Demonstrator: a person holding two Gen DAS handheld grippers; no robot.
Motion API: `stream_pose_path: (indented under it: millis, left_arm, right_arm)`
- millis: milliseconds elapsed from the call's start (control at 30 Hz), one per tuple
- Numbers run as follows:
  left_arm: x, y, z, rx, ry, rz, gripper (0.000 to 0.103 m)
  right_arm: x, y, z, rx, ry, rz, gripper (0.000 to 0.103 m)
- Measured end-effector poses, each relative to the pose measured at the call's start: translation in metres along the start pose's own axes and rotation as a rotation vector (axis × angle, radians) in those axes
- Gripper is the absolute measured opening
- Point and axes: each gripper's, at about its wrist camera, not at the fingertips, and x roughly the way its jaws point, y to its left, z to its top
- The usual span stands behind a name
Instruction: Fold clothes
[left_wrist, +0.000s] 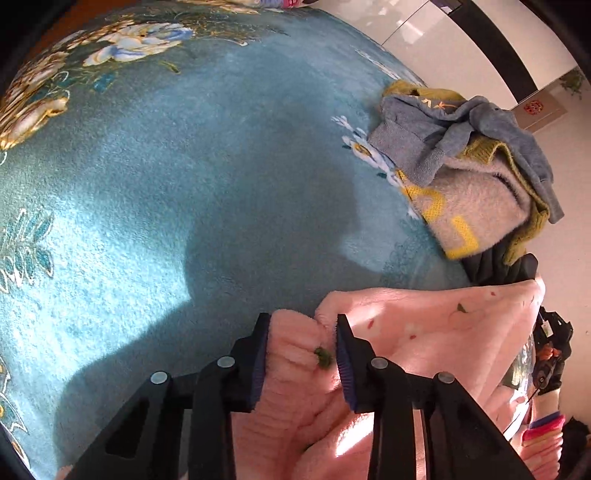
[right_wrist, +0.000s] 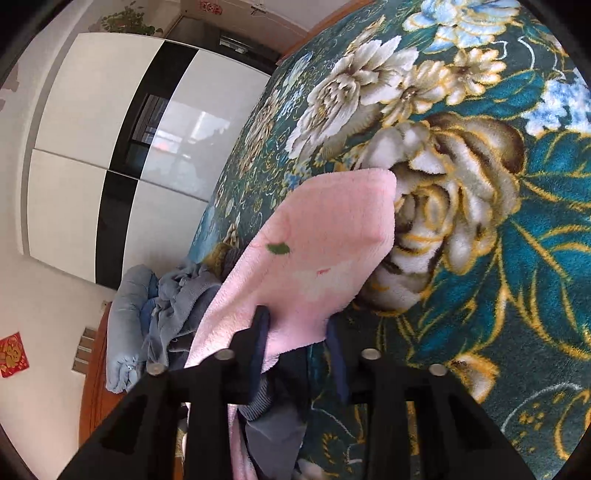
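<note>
A pink fleece garment (left_wrist: 424, 325) with small printed motifs hangs between my two grippers above a teal floral blanket (left_wrist: 184, 166). My left gripper (left_wrist: 301, 332) is shut on a ribbed pink cuff of it (left_wrist: 295, 350). In the right wrist view my right gripper (right_wrist: 295, 325) is shut on another edge of the pink garment (right_wrist: 325, 243), which stands up in front of the fingers. The right gripper also shows in the left wrist view at the right edge (left_wrist: 552, 354), partly hidden by the garment.
A heap of clothes, a blue-grey sweatshirt (left_wrist: 443, 129) over a grey and yellow knit (left_wrist: 476, 206), lies at the blanket's right edge. More blue-grey clothes (right_wrist: 177, 295) lie beside the bed. A white and black wardrobe (right_wrist: 110, 147) stands behind.
</note>
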Motion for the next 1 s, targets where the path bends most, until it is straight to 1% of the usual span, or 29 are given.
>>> stream_pose_path:
  millis: [67, 100, 167, 267, 300, 333, 367, 400, 467, 500, 533, 567, 600, 667, 733, 767, 833, 933, 967, 1000]
  left_arm:
    - [-0.017, -0.006, 0.000, 0.007, -0.070, -0.041, 0.034]
    - [-0.028, -0.009, -0.001, 0.009, -0.111, -0.064, 0.034]
    - [-0.064, -0.011, -0.003, 0.010, -0.226, -0.129, 0.034]
    - [-0.138, -0.001, -0.015, 0.017, -0.417, -0.235, 0.034]
    - [-0.162, 0.003, -0.020, 0.026, -0.465, -0.245, 0.034]
    - [-0.183, 0.006, -0.026, 0.036, -0.502, -0.238, 0.034]
    - [-0.194, 0.011, -0.025, 0.035, -0.524, -0.222, 0.034]
    - [-0.206, 0.016, -0.024, 0.033, -0.546, -0.206, 0.034]
    - [-0.229, 0.027, -0.021, 0.030, -0.588, -0.174, 0.034]
    - [-0.224, 0.031, -0.017, 0.008, -0.570, -0.166, 0.034]
    - [-0.218, 0.036, -0.012, -0.014, -0.551, -0.159, 0.034]
    - [-0.203, 0.037, -0.008, -0.028, -0.521, -0.148, 0.034]
    - [-0.187, 0.038, -0.005, -0.042, -0.491, -0.136, 0.034]
    - [-0.155, 0.039, 0.002, -0.072, -0.429, -0.121, 0.034]
    - [-0.132, 0.041, 0.005, -0.103, -0.394, -0.132, 0.034]
    - [-0.127, 0.041, 0.003, -0.108, -0.388, -0.125, 0.034]
    - [-0.126, 0.041, 0.001, -0.107, -0.391, -0.116, 0.034]
    - [-0.127, 0.042, 0.000, -0.109, -0.397, -0.113, 0.034]
    - [-0.128, 0.043, 0.001, -0.109, -0.398, -0.114, 0.034]
    - [-0.129, 0.042, 0.000, -0.107, -0.400, -0.115, 0.034]
  right_arm:
    - [0.001, 0.003, 0.004, 0.027, -0.034, 0.006, 0.007]
    - [-0.007, 0.008, 0.006, 0.019, -0.055, 0.010, 0.006]
    - [-0.039, 0.026, 0.011, -0.035, -0.111, 0.031, 0.005]
    - [-0.109, 0.049, 0.014, -0.100, -0.219, 0.086, 0.004]
    - [-0.135, 0.057, 0.013, -0.132, -0.259, 0.089, 0.003]
    - [-0.161, 0.065, 0.012, -0.164, -0.299, 0.091, 0.002]
    - [-0.187, 0.074, 0.011, -0.196, -0.340, 0.094, 0.002]
    - [-0.209, 0.081, 0.012, -0.225, -0.370, 0.084, 0.000]
    - [-0.243, 0.096, 0.016, -0.274, -0.414, 0.039, 0.000]
    - [-0.249, 0.100, 0.020, -0.289, -0.419, 0.012, 0.000]
    - [-0.246, 0.103, 0.025, -0.293, -0.408, -0.019, 0.000]
    - [-0.239, 0.102, 0.028, -0.300, -0.392, -0.059, 0.000]
    - [-0.225, 0.097, 0.030, -0.301, -0.362, -0.094, 0.000]
    - [-0.192, 0.077, 0.030, -0.279, -0.277, -0.137, 0.000]
    - [-0.173, 0.049, 0.022, -0.235, -0.209, -0.130, 0.000]
    - [-0.169, 0.038, 0.017, -0.228, -0.181, -0.136, 0.000]
    - [-0.170, 0.022, 0.008, -0.239, -0.129, -0.184, 0.003]
    - [-0.178, 0.000, -0.009, -0.259, -0.050, -0.270, 0.003]
    - [-0.182, -0.005, -0.015, -0.265, -0.026, -0.305, 0.007]
    - [-0.187, -0.009, -0.023, -0.267, -0.005, -0.335, 0.022]
